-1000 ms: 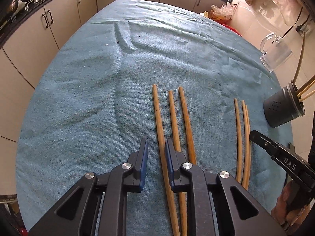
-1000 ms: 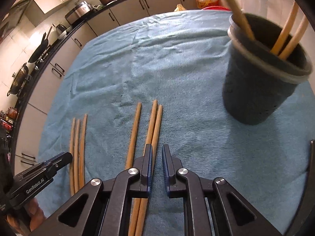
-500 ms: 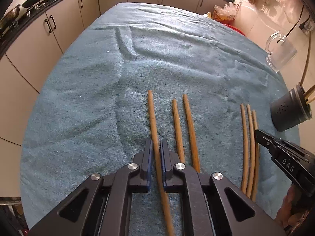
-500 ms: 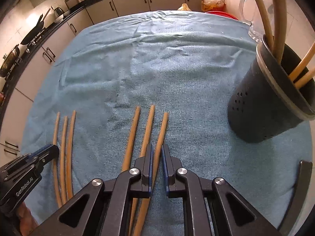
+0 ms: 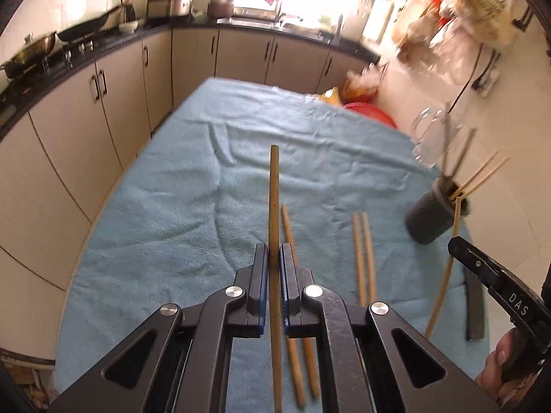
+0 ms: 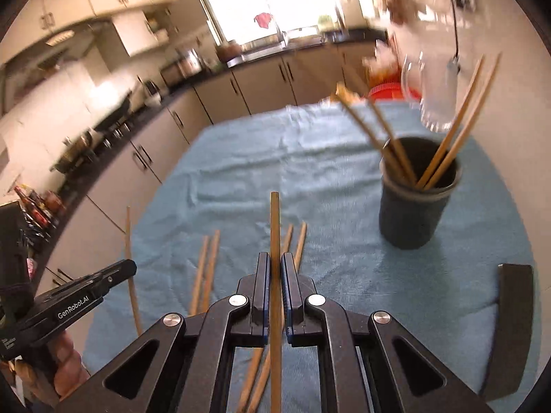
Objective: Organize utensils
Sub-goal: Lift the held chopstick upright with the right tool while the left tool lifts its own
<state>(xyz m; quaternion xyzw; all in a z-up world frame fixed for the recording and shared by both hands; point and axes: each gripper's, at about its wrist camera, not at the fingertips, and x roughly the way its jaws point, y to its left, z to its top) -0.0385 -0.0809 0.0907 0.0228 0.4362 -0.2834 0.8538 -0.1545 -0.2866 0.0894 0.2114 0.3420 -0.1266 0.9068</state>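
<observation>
My left gripper (image 5: 273, 253) is shut on a wooden chopstick (image 5: 274, 189) and holds it lifted above the blue cloth (image 5: 193, 206). My right gripper (image 6: 274, 261) is shut on another chopstick (image 6: 274, 220), also lifted. Two chopsticks (image 5: 287, 227) lie under the left gripper and two more (image 5: 363, 247) to its right. In the right wrist view one pair (image 6: 206, 261) lies at the left and another (image 6: 298, 241) behind the fingers. A dark holder cup (image 6: 413, 203) with several chopsticks stands at the right; it also shows in the left wrist view (image 5: 430, 216).
A glass mug (image 6: 434, 103) stands behind the cup near the table's right edge. A dark flat object (image 6: 509, 327) lies at the cloth's right front. Kitchen cabinets (image 5: 103, 110) run along the left and back. The table edge (image 5: 100, 213) curves at the left.
Both grippers have risen and tilted up, each lifting a chopstick off the cloth. The right gripper took its chopstick from the right group of three.
</observation>
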